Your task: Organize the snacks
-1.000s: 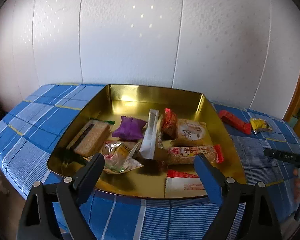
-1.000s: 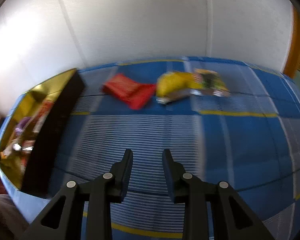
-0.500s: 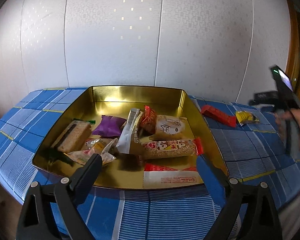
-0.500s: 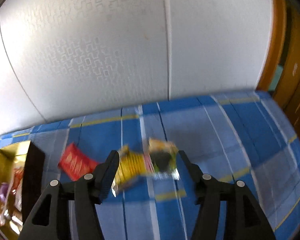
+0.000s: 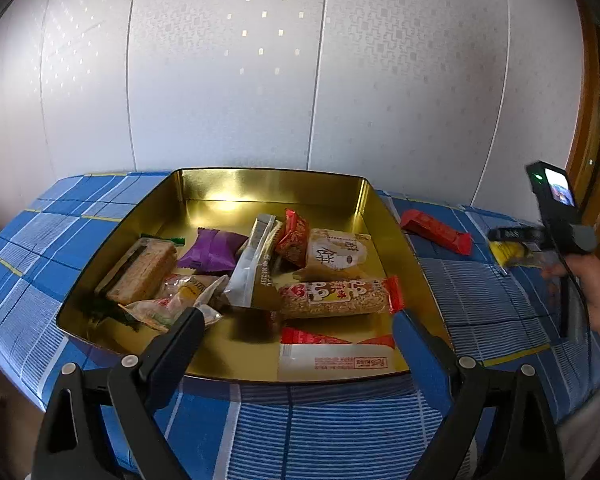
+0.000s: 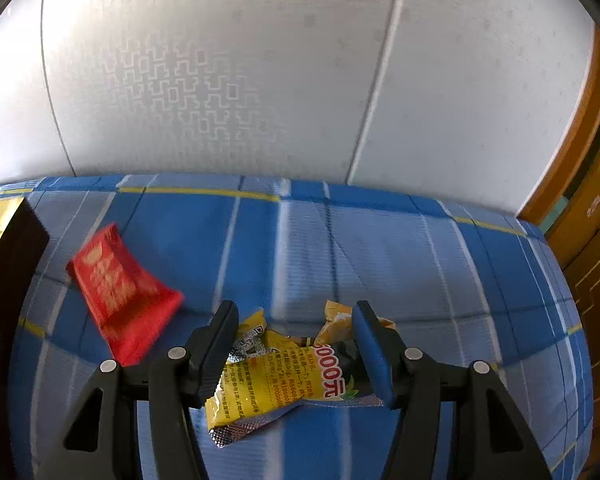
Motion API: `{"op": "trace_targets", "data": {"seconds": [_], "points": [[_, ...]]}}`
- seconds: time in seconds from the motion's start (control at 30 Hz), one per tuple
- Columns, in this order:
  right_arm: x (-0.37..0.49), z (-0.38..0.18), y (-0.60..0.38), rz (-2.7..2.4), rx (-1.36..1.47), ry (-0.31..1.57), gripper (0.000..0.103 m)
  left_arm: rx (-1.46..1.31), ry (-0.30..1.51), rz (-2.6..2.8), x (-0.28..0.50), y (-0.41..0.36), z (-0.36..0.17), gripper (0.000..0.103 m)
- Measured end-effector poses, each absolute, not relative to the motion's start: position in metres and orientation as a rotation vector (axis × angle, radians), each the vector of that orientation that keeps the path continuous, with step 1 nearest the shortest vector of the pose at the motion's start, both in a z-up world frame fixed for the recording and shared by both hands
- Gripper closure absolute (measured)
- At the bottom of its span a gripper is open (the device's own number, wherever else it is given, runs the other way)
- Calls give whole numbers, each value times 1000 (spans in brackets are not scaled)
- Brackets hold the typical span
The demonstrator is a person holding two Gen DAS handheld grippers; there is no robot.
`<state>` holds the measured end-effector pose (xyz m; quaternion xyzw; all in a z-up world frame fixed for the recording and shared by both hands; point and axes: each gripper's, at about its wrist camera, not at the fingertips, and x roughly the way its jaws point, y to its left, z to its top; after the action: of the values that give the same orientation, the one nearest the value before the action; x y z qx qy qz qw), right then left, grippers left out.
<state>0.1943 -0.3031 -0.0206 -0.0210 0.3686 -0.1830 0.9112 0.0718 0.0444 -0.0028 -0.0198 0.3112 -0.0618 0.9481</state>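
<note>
A gold tin tray (image 5: 268, 184) on the blue checked cloth holds several wrapped snacks, among them a purple packet (image 5: 212, 250) and a sesame bar (image 5: 336, 298). My left gripper (image 5: 296, 320) hangs open over the tray's near rim with nothing between its fingers. To the right of the tray lie a red packet (image 6: 120, 292) and a yellow packet (image 6: 276, 380). My right gripper (image 6: 295, 310) is low over the cloth, its jaws apart on either side of the yellow packet. I see no pad pressing on it.
The white panelled wall stands close behind the table. A wooden door frame (image 6: 580, 184) is at the far right. The tray's dark outer wall (image 6: 8, 280) rises left of the red packet (image 5: 436, 230). A person's hand (image 5: 596, 292) holds the right gripper.
The right gripper's jaws have gone from nearly shut to apart, and it has moved forward to the yellow packet, which now lies between its fingers. The left gripper has kept its place.
</note>
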Motion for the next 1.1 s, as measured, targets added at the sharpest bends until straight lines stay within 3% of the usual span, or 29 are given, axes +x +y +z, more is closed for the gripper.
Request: {"op": "trace_targets", "data": {"seconds": [0.43,0.8,1.1], "points": [[135,-25,-323,-353,19,668,42,46,618,-143,68,23,-9,7],[88,-20,-367,-470,252,686,41,42,631,-113,67,27,-12,7],[37,-19,-407,-567,521,573,40,51,616,-110,63,26,-10,7]]}}
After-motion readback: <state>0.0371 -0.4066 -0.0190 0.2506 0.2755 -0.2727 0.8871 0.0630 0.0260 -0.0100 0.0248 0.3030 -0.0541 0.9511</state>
